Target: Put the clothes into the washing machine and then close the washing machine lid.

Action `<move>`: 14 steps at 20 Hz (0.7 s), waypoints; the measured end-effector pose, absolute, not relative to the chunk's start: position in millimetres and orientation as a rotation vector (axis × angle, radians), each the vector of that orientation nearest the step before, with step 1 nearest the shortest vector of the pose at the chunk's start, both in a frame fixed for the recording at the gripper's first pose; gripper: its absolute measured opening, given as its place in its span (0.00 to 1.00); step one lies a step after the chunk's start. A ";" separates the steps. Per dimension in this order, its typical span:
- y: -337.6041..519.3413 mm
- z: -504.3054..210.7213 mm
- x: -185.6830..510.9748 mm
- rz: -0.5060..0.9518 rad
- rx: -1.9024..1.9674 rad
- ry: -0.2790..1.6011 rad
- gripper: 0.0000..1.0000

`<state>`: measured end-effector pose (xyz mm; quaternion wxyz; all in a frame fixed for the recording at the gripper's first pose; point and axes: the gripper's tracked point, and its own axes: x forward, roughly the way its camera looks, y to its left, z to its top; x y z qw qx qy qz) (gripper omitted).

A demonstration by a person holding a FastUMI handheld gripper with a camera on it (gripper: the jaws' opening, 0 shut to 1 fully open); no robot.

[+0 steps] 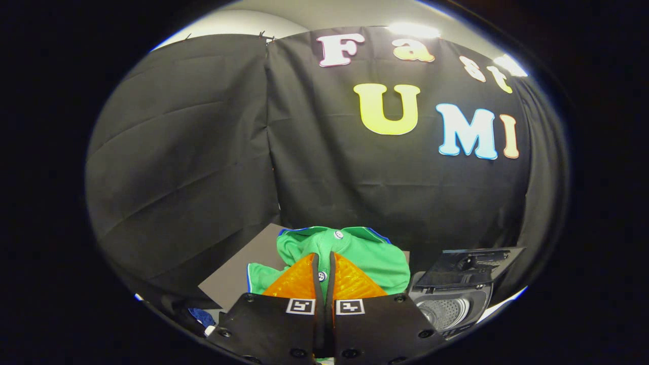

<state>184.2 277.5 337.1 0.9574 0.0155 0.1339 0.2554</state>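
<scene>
Two fingers of the tool (324, 263) stand almost together, with only a thin slit between them, and folds of a green garment (377, 258) rise through and around that slit, so the tool is clamped narrowly on the cloth. Much of the garment is hidden behind the fingers; what shows is a collar edged in blue, a small white button near the collar and another in the gap between the fingers, and a bunched sleeve or hem spreading toward either side. How far the garment hangs below the fingers cannot be made out. It sits over a grey table (238, 276), whose far corner pokes out beyond the cloth on the left, the rest of the surface being covered. Off the table's right edge, lower and just beside the fingers, a small washing machine (456, 304) stands with its dark lid (469, 266) raised and tilted back, the perforated metal drum (446, 310) visible through the opening; its front is cut off. By the table's near left corner a scrap of blue fabric (203, 317) lies half hidden, too small to identify
</scene>
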 end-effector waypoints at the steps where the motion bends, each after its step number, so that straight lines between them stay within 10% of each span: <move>1: 269.8 335.8 184.0 0.509 0.035 0.269 0.01; 14: 113.6 318.8 210.6 0.355 0.066 0.254 0.01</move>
